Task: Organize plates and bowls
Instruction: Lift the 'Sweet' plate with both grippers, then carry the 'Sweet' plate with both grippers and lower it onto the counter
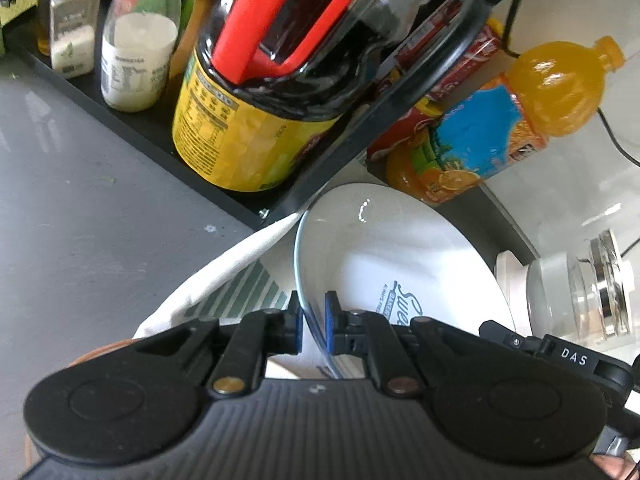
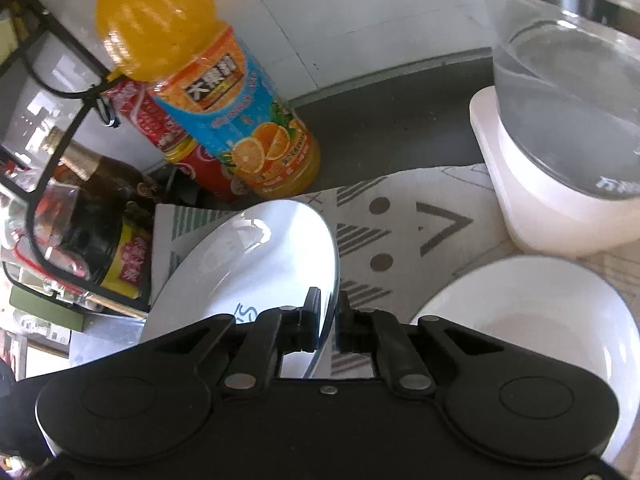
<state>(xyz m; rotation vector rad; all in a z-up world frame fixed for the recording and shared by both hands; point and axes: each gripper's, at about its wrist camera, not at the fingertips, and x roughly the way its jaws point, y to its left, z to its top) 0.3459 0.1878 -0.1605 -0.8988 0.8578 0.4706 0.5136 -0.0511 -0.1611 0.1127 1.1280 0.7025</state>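
A white plate (image 1: 400, 248) with blue lettering in its middle hangs tilted over a patterned cloth mat (image 1: 240, 280). My left gripper (image 1: 314, 326) is shut on the plate's rim, its blue pads pressing from both sides. In the right wrist view the same plate (image 2: 260, 256) slants up to the left. My right gripper (image 2: 329, 320) is shut on its thin edge. A second white bowl (image 2: 540, 320) rests on the mat (image 2: 420, 232) just right of that gripper.
A black rack (image 1: 120, 120) holds a dark sauce jug with a red handle (image 1: 260, 120) and spice jars. An orange juice bottle (image 2: 224, 100) and red cans stand close behind the plate. A glass kettle (image 2: 568, 100) on a white base stands at the right.
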